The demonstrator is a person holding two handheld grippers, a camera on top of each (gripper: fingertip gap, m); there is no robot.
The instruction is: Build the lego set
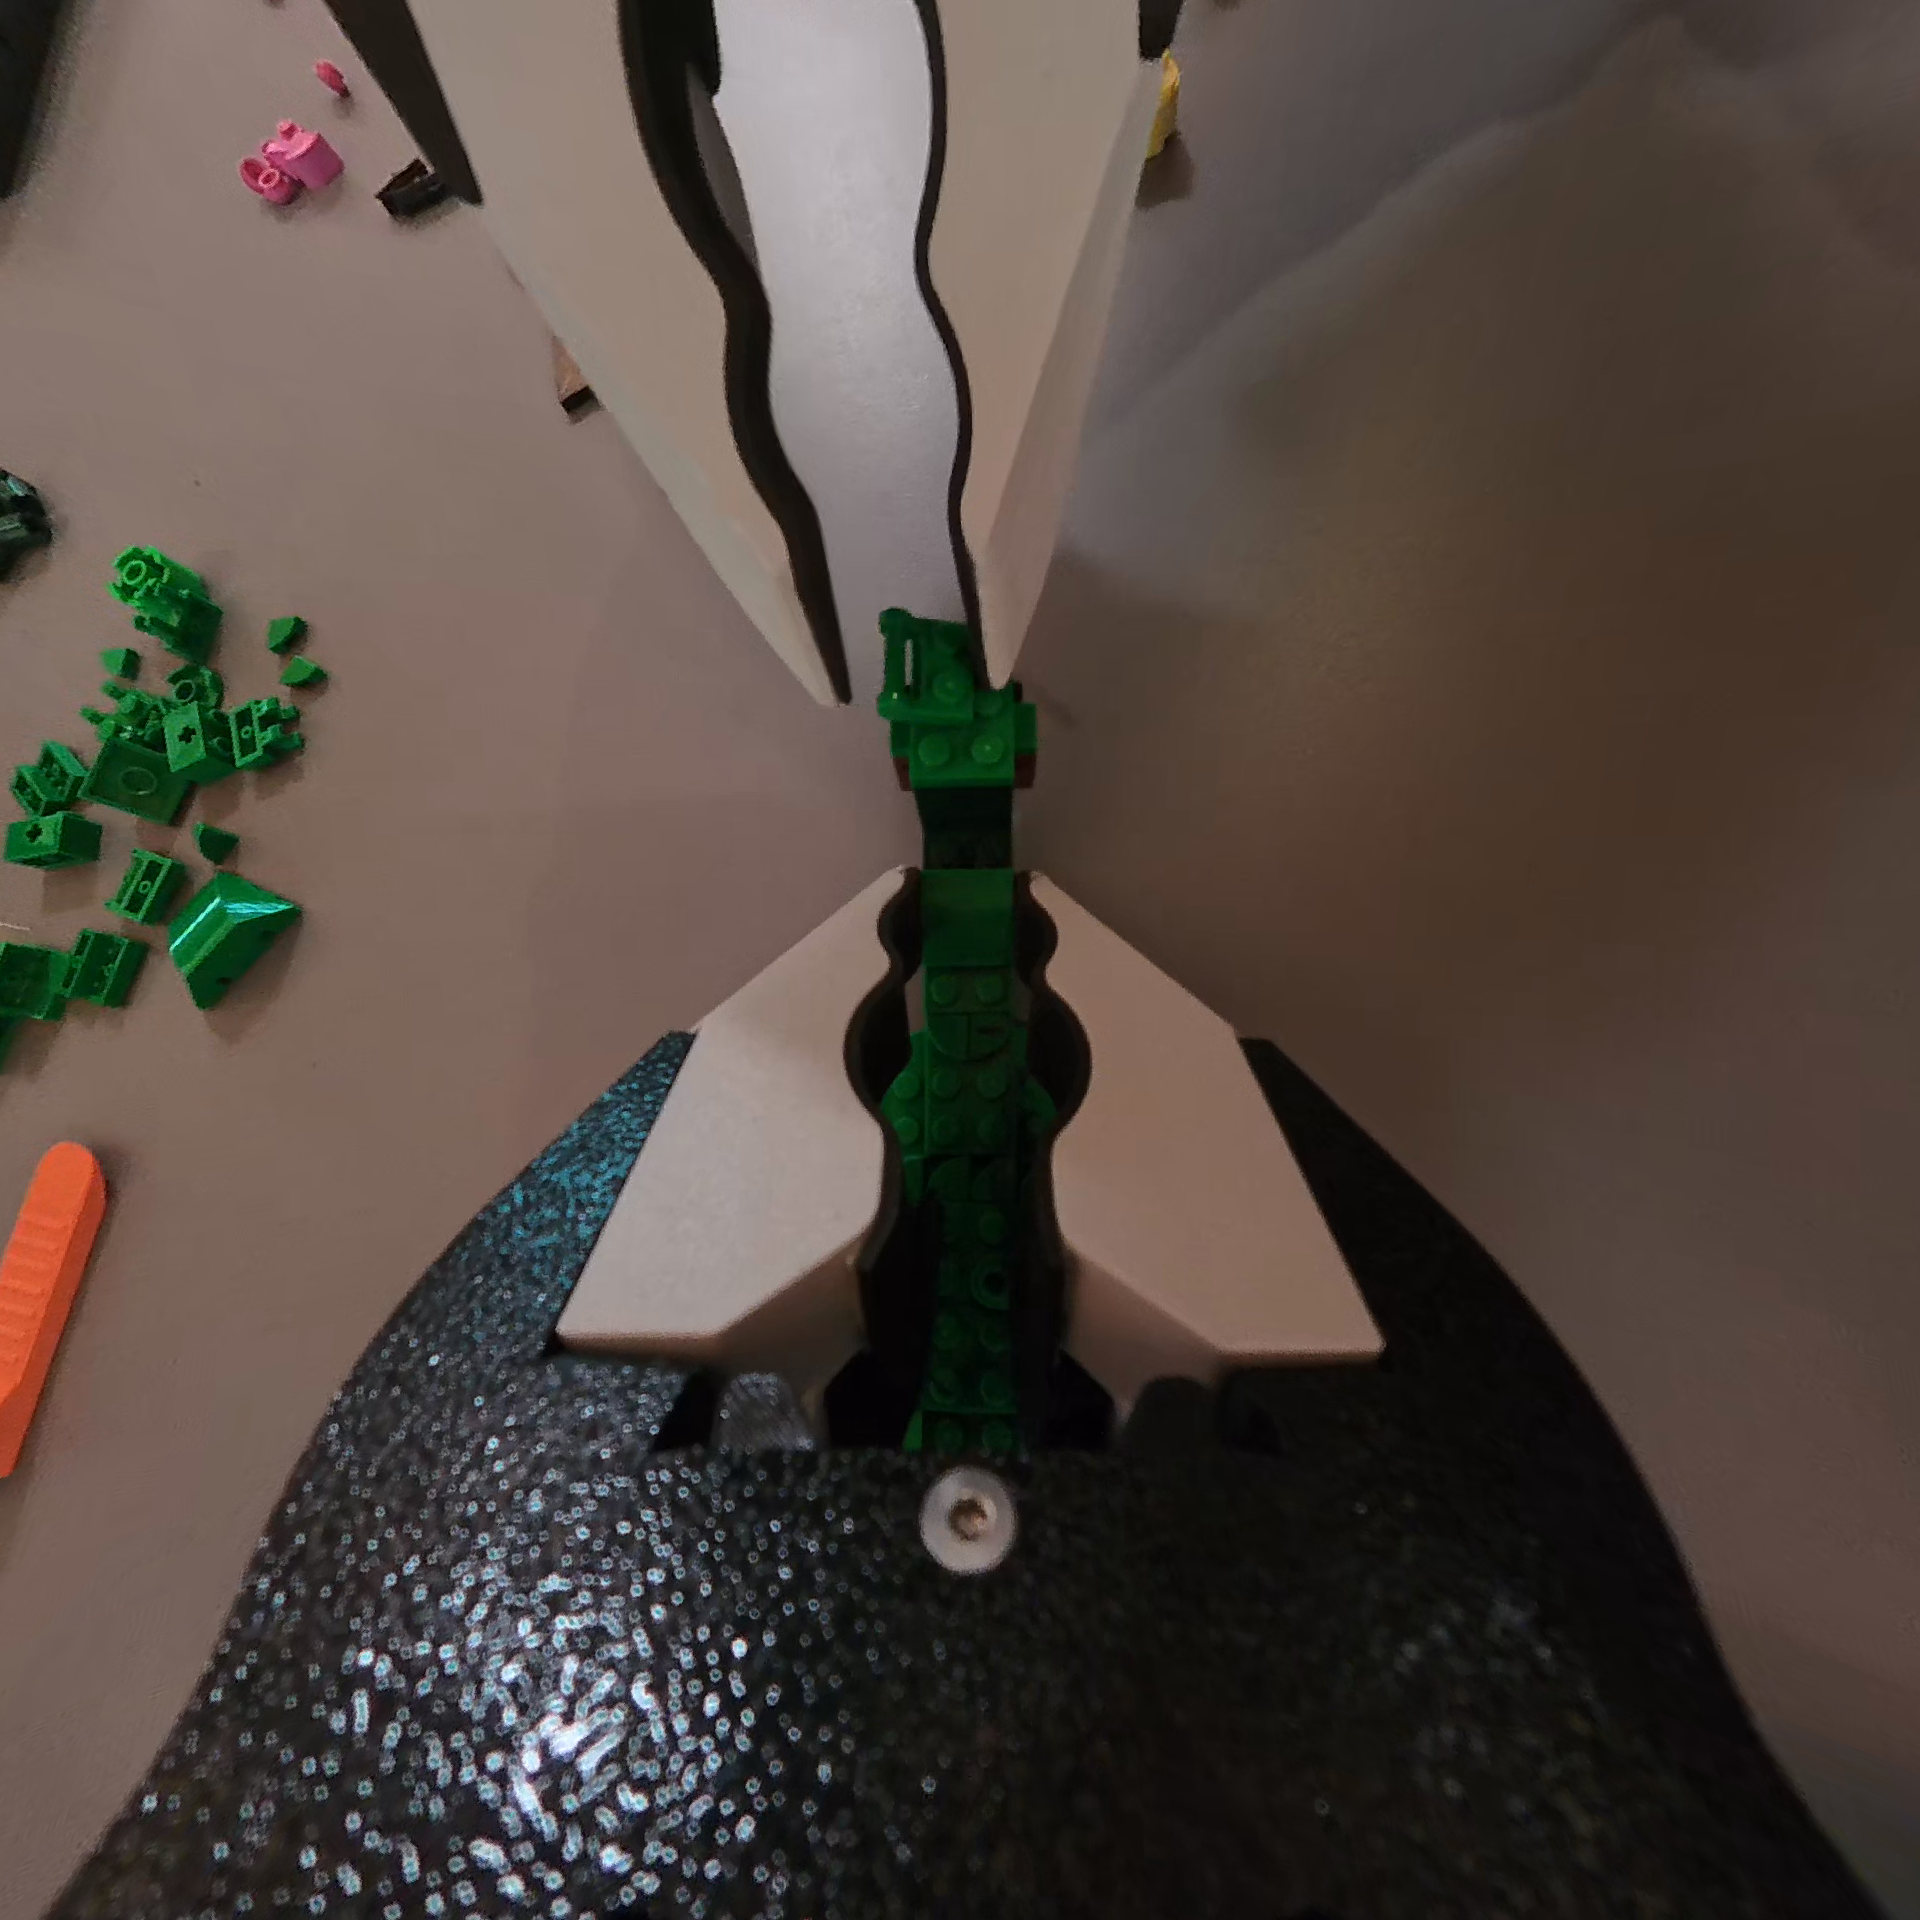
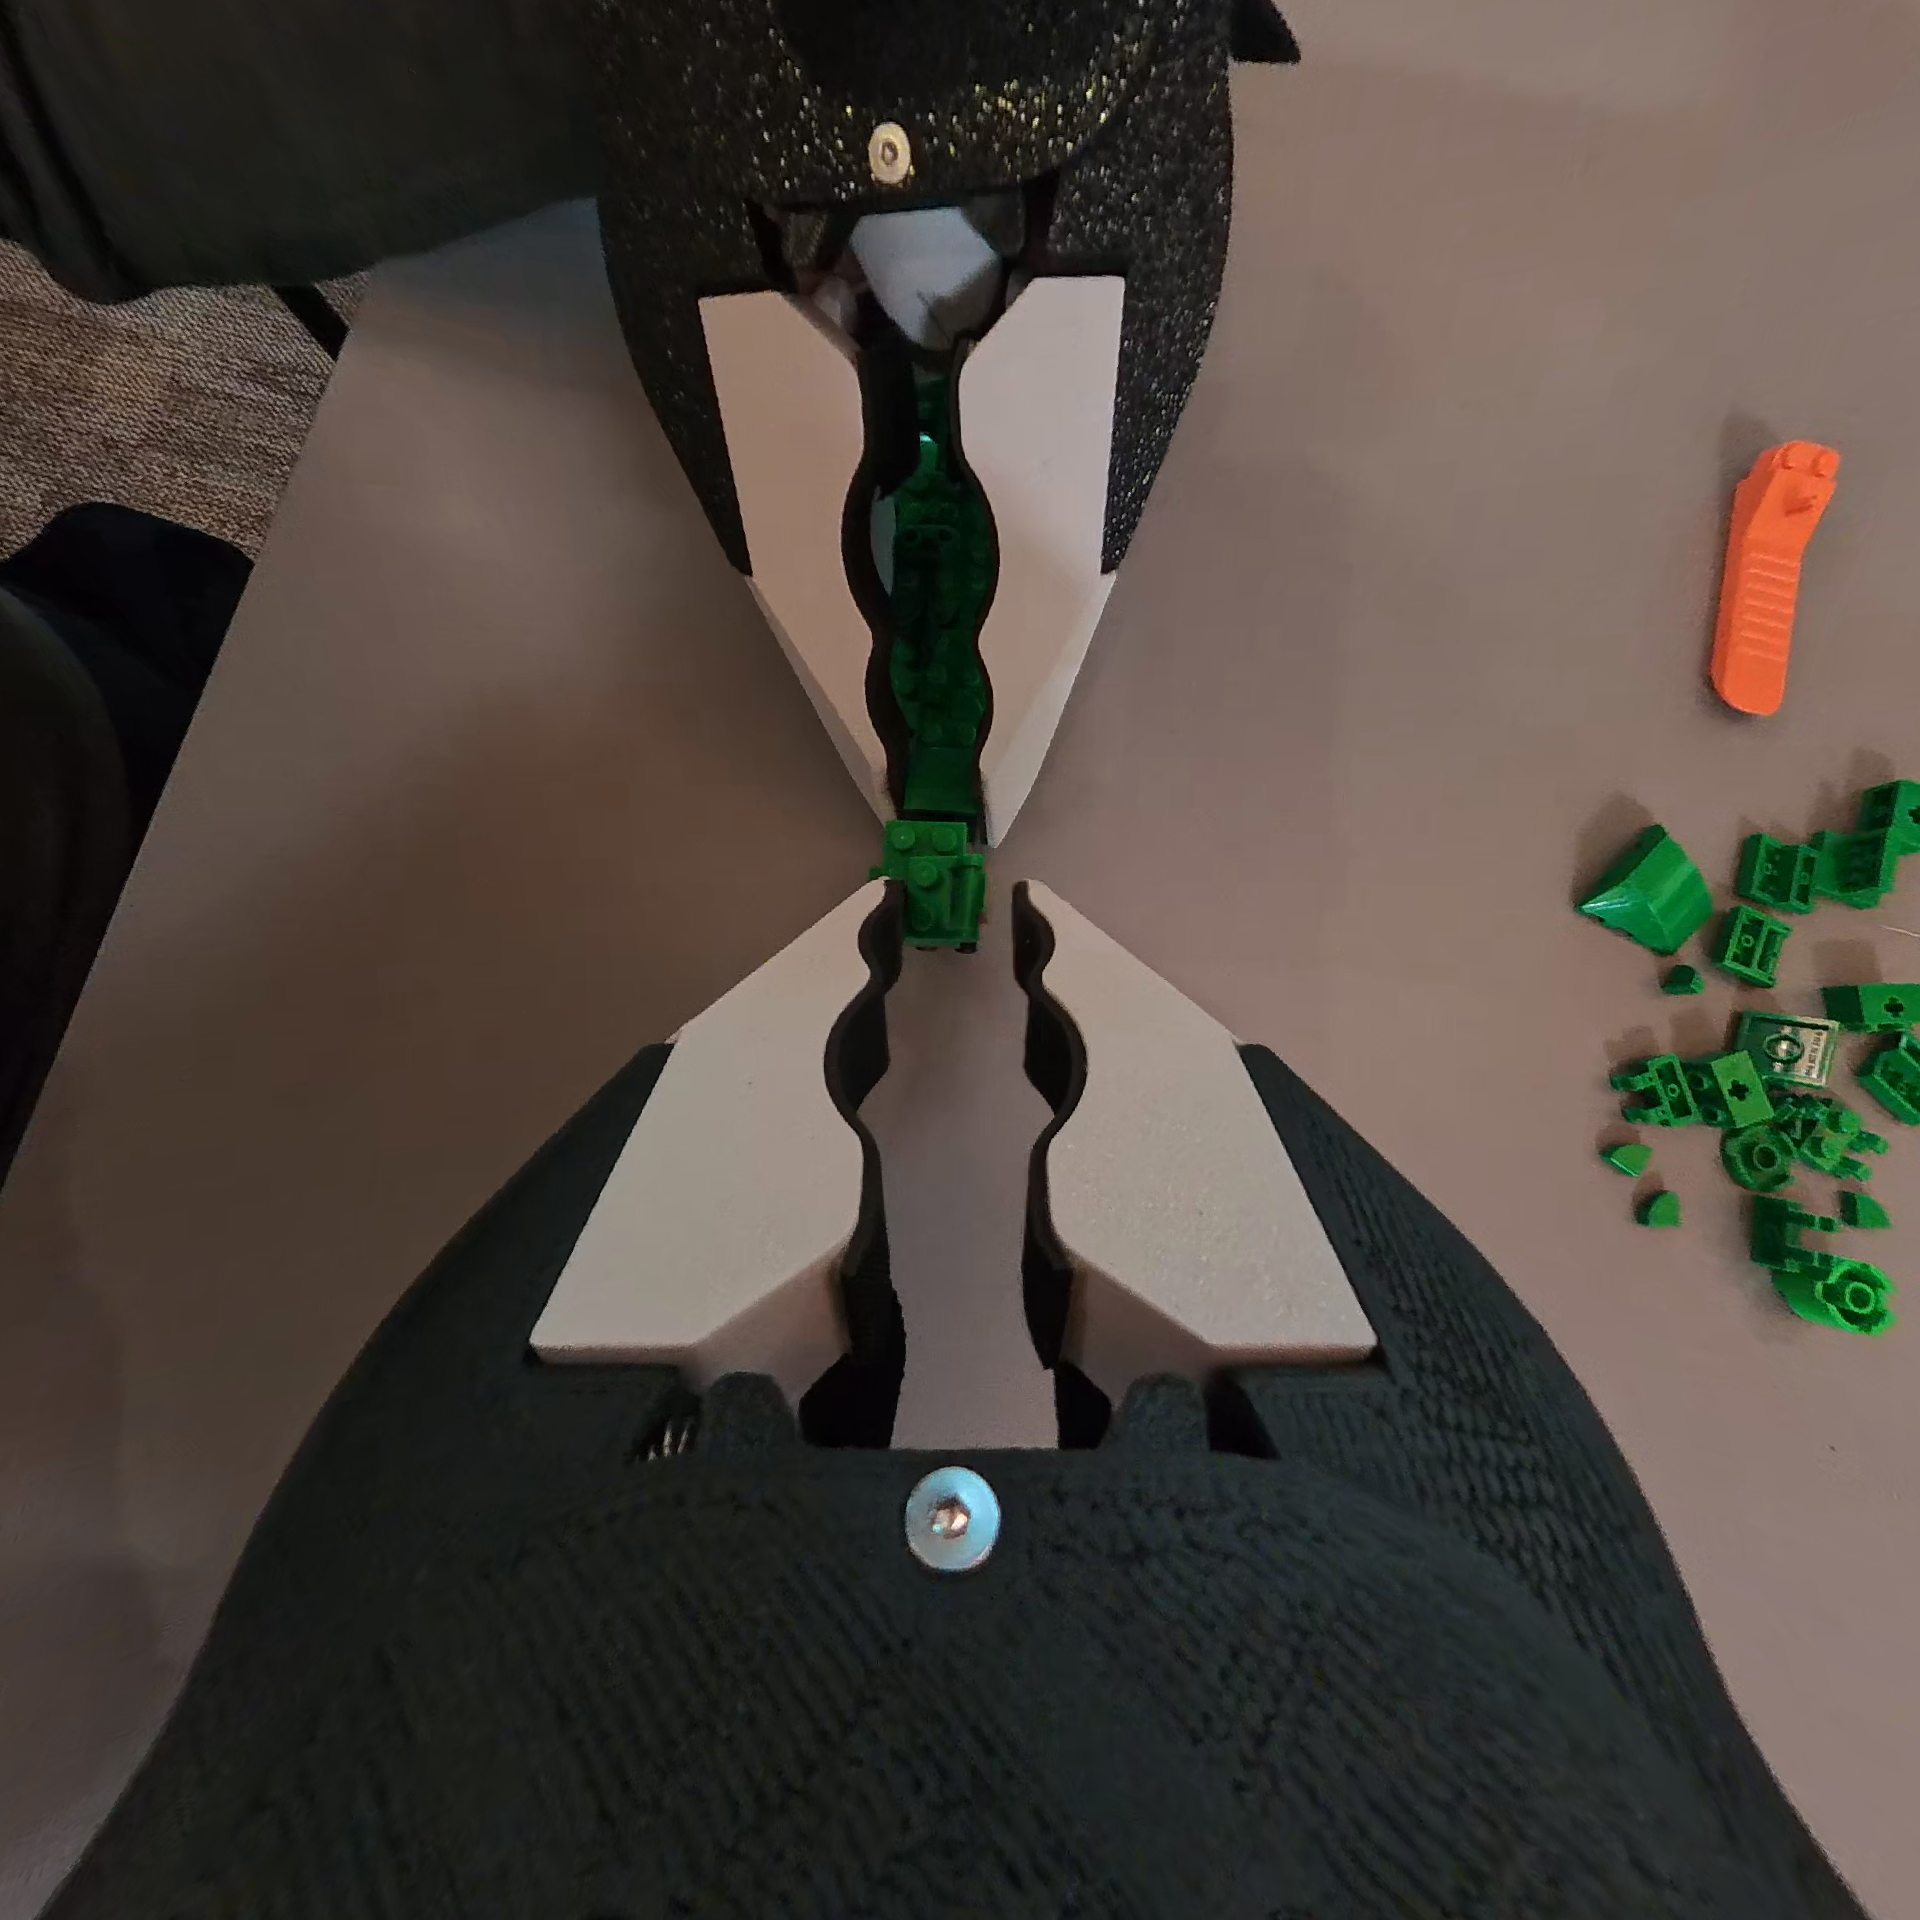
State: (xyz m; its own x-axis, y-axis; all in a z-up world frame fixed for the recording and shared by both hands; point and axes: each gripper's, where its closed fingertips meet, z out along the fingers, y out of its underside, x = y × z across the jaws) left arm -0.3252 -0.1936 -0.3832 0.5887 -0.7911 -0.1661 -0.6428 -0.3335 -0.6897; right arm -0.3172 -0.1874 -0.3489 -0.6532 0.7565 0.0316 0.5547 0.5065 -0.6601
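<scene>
My left gripper (image 1: 966, 883) is shut on a long, narrow green lego assembly (image 1: 961, 1143) that runs between its fingers and sticks out past the tips. The assembly's end block (image 1: 961, 743) carries a small green clip piece (image 1: 925, 665). My right gripper (image 2: 951, 896) faces the left one tip to tip and is open. Its fingertips straddle that end piece (image 2: 935, 894) with a gap on the right side. In the right wrist view, the left gripper (image 2: 935, 821) comes in from the top, holding the assembly (image 2: 935, 623). In the left wrist view, the right gripper (image 1: 920, 691) comes in from the top.
A pile of loose green pieces (image 1: 156, 779) (image 2: 1787, 1091) and an orange brick separator (image 1: 42, 1278) (image 2: 1766, 582) lie on the tan table (image 2: 416, 831). Pink pieces (image 1: 291, 161) and a yellow piece (image 1: 1166, 104) lie farther off. The table edge and carpet (image 2: 156, 395) are at the left of the right wrist view.
</scene>
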